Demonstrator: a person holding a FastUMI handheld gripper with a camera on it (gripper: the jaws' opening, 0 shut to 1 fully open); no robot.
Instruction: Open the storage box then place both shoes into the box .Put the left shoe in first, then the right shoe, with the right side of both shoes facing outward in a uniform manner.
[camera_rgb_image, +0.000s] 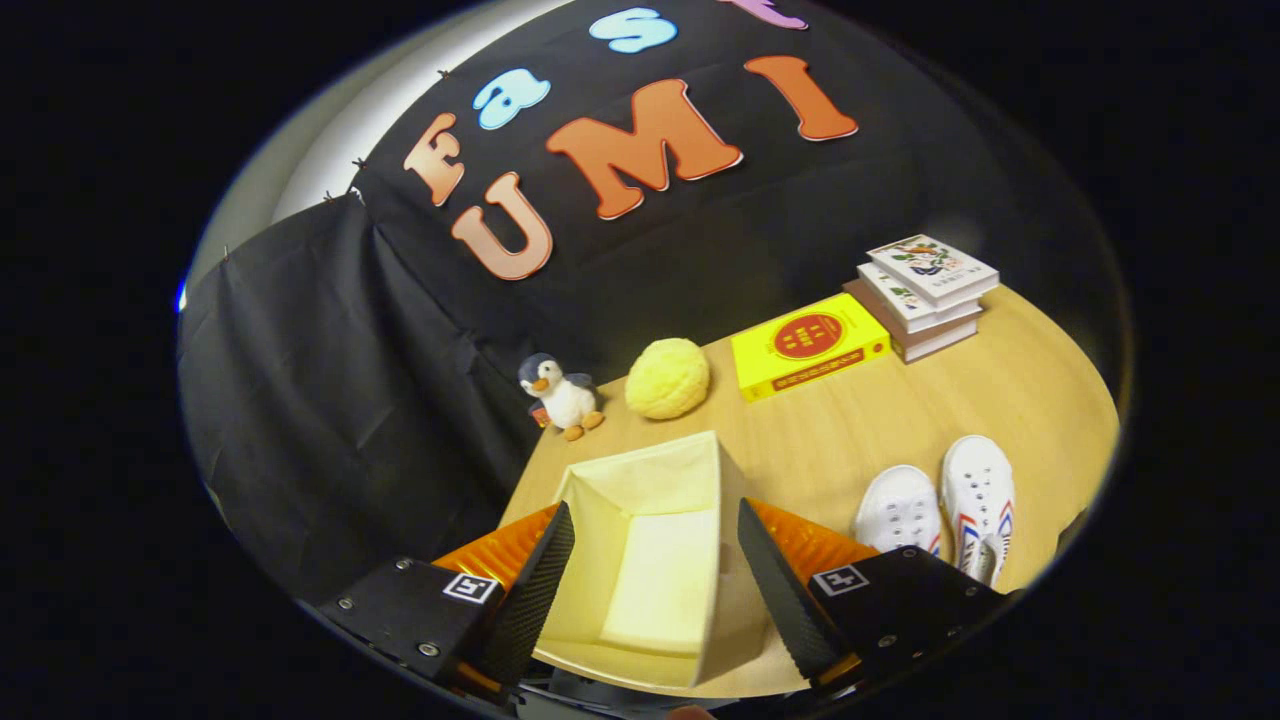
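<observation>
Your gripper (655, 560) hangs with its fingers spread wide, and they cover both lower side walls of the cream fabric storage box (690, 470) at the bottom centre of the frame; the box's near rim is cut off below. At the lower right, the right finger's body hides the heels of the pair of white canvas shoes (940, 510), and the outer shoe's striped side runs into the picture's edge. The print on the yellow hardcover book (810, 345) and the stacked white paperbacks (925, 290), upper right, is too small for you to make out.
</observation>
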